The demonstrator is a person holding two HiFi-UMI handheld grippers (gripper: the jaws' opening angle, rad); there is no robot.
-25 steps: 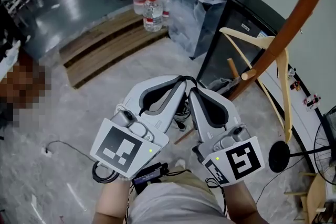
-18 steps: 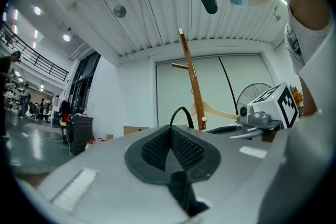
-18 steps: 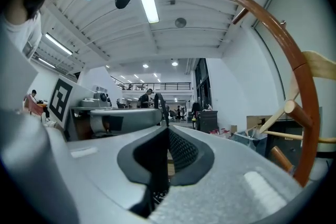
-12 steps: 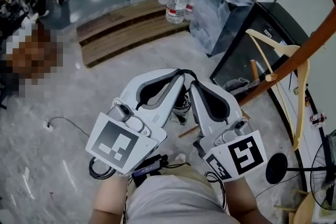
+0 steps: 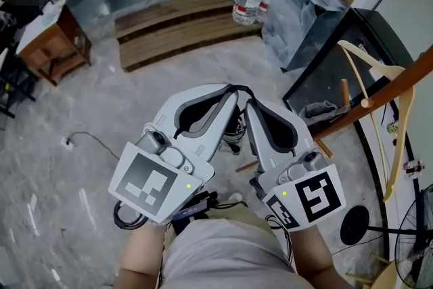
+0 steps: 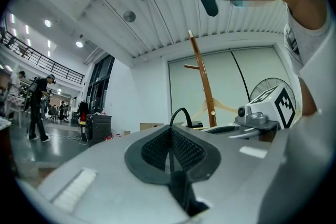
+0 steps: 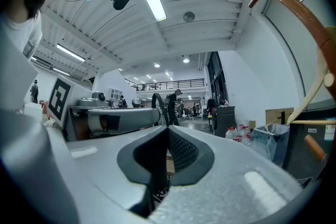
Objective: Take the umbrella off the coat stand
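Close in front of the person's body, above the floor, the left gripper and the right gripper are side by side, with their tips almost touching. Each gripper's own view shows its jaws pressed together with nothing between them, so both are clenched and empty.

At the right side leans the coat stand, a brown curved wooden pole, with a pale wooden hanger on it. I cannot pick out the umbrella with certainty. A grey bundle with a short wooden stick above it, just beside the lower part of the pole and in front of a black cabinet, is possibly it. It is well apart from both grippers.

I judge the task is at its start, the approach step. The next move calls for bringing 1 gripper to the stand, opening its jaws, closing them on the handle or shaft, and lifting it free without catching the hanger.

The 2 marker cubes carry only black and white square patterns. The water bottles at the far edge of the floor have red labels, too small to read.
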